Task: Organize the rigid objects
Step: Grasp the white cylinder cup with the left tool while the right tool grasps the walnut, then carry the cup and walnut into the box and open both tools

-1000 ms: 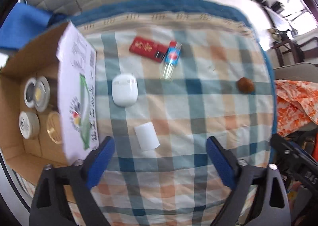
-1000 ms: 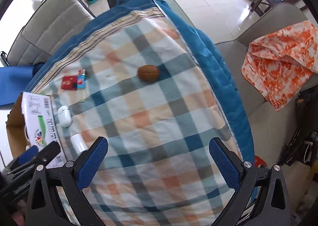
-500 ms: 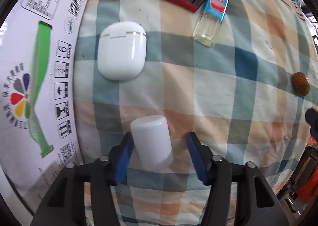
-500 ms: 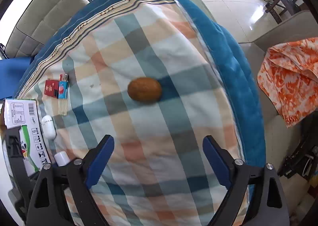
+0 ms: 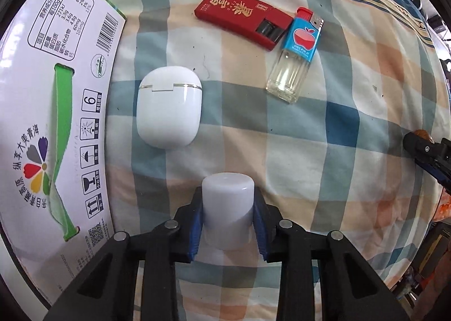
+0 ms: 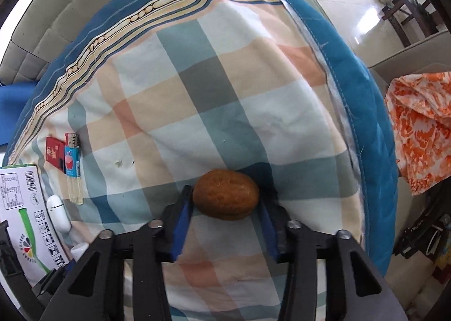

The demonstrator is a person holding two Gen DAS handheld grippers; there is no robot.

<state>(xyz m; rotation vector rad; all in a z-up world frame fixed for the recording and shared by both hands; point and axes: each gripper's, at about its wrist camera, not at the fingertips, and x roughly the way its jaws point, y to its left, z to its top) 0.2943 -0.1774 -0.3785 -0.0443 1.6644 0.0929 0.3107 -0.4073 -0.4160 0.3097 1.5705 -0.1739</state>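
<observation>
Left hand-held gripper (image 5: 227,223): clamped on white cap (image 5: 227,209), upright on checked cloth (image 5: 324,151).
Right hand-held gripper (image 6: 225,216): pads touching both sides of brown nut (image 6: 225,198).
Box (image 5: 42,123): flap visible, interior hidden.
Case (image 5: 169,115): beside flap.
</observation>
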